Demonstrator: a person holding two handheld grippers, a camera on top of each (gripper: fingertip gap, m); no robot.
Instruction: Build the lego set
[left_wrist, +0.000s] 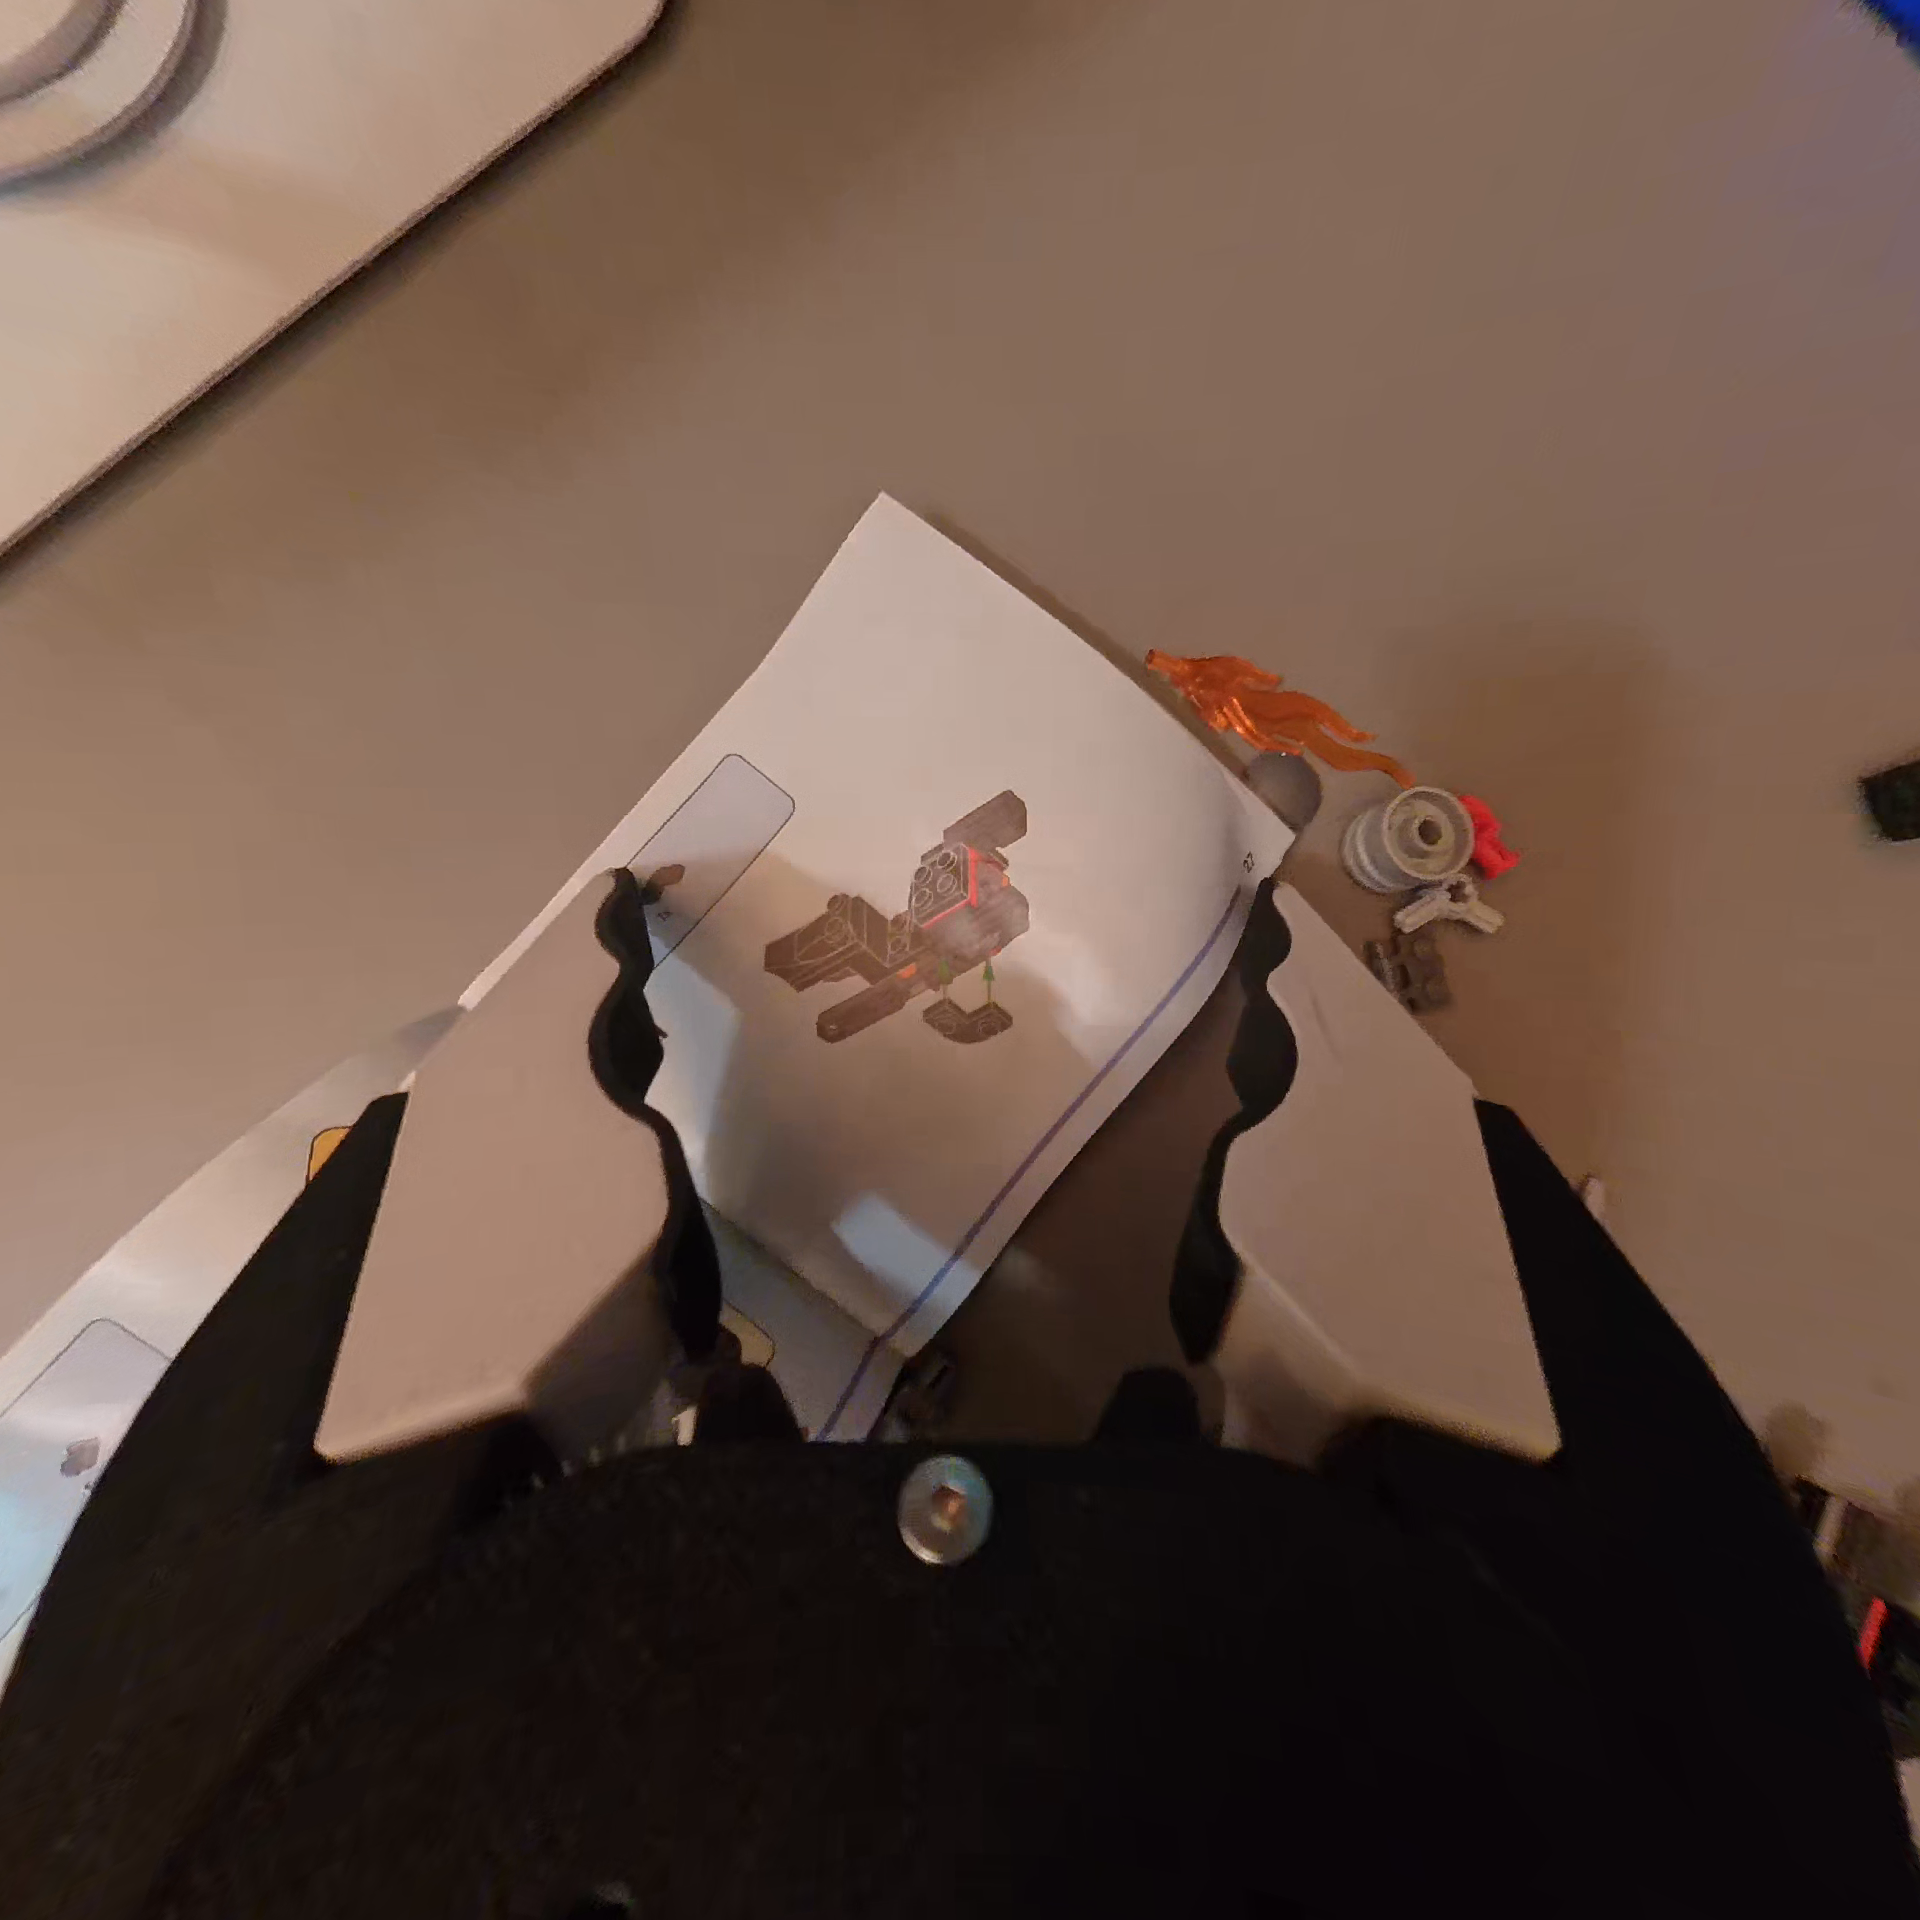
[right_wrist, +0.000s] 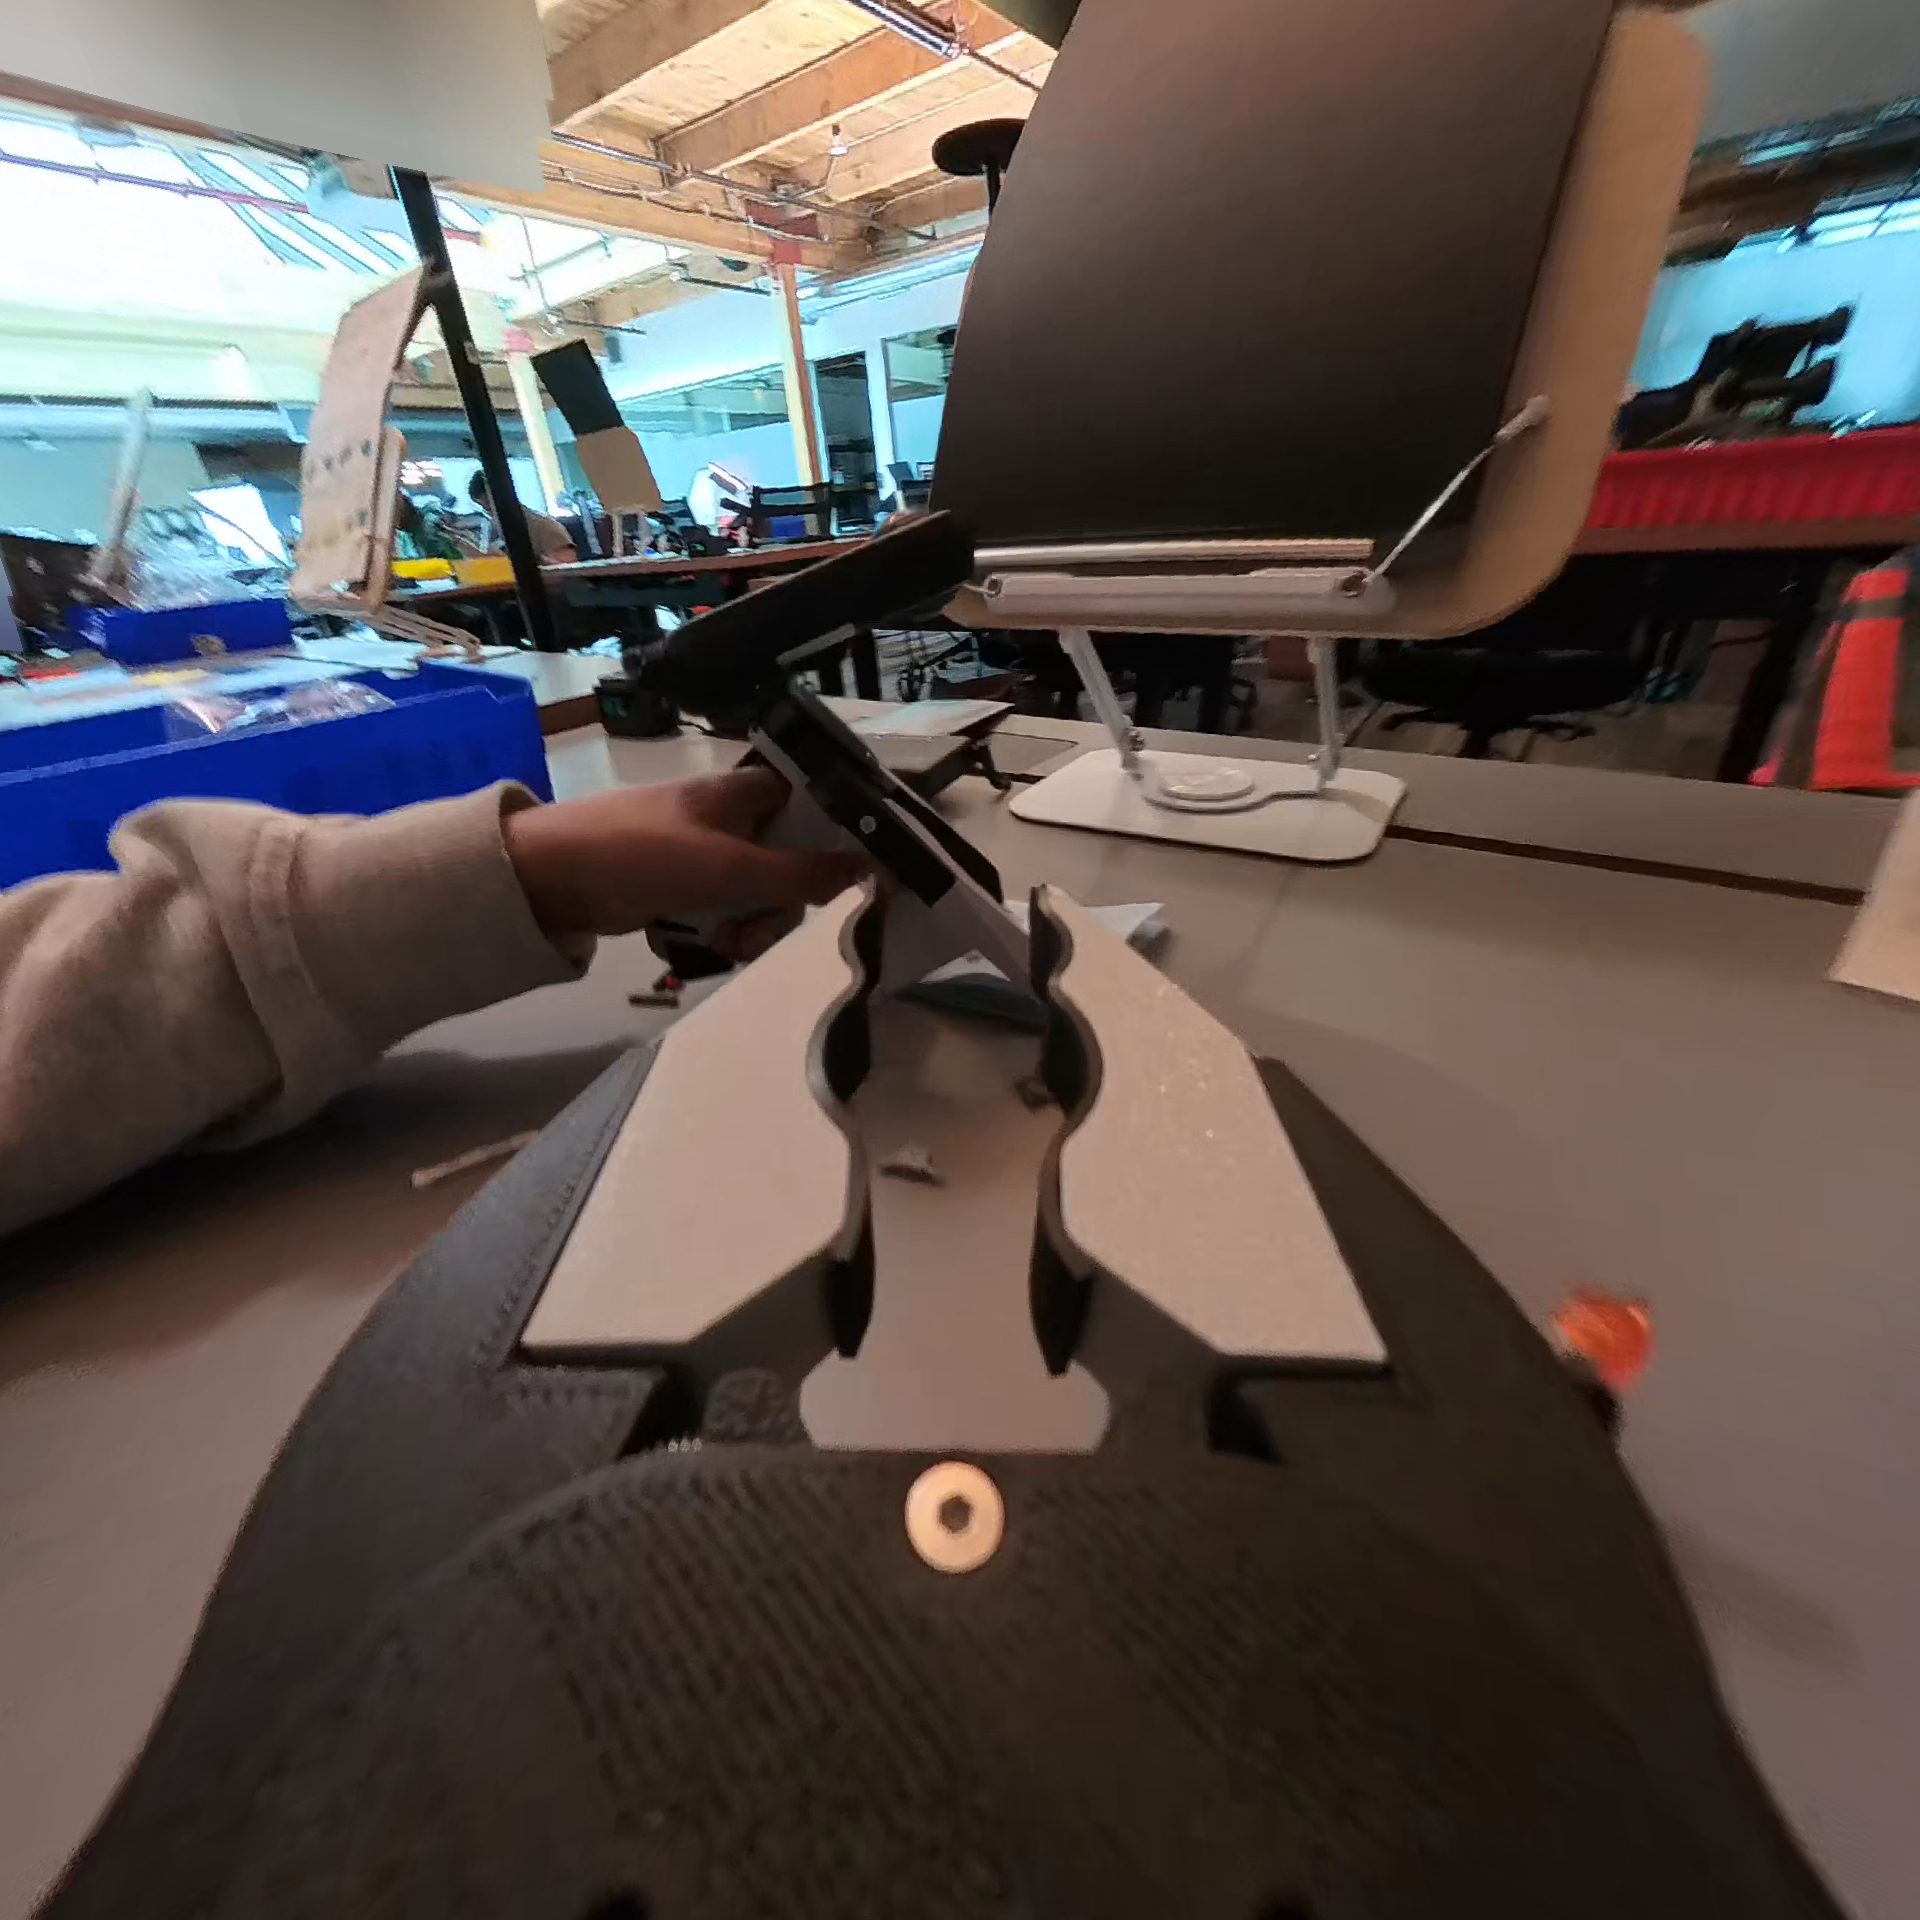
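In the left wrist view my left gripper (left_wrist: 940, 894) is open and hovers over the open instruction booklet (left_wrist: 935, 707). The page shows a drawing of a dark model. Its right edge curls up from the table. Loose pieces lie just right of the page: an orange flame piece (left_wrist: 1278, 712), a grey wheel hub (left_wrist: 1413, 836), a red piece (left_wrist: 1493, 840), a light grey connector (left_wrist: 1449, 909) and a dark grey plate (left_wrist: 1413, 971). My right gripper (right_wrist: 956, 920) is open and empty, low over the table. It points at the left gripper (right_wrist: 862, 821), which a hand (right_wrist: 665, 852) holds.
A laptop on a white stand (right_wrist: 1205, 805) stands behind; the stand's base also shows in the left wrist view (left_wrist: 260, 260). A blue bin (right_wrist: 260, 748) is at far left. Small pieces (right_wrist: 909, 1164) lie between my right fingers. An orange piece (right_wrist: 1600, 1335) lies to the right. To the light grey connector (left_wrist: 1449, 909): left tips about 4 cm, right tips about 15 cm.
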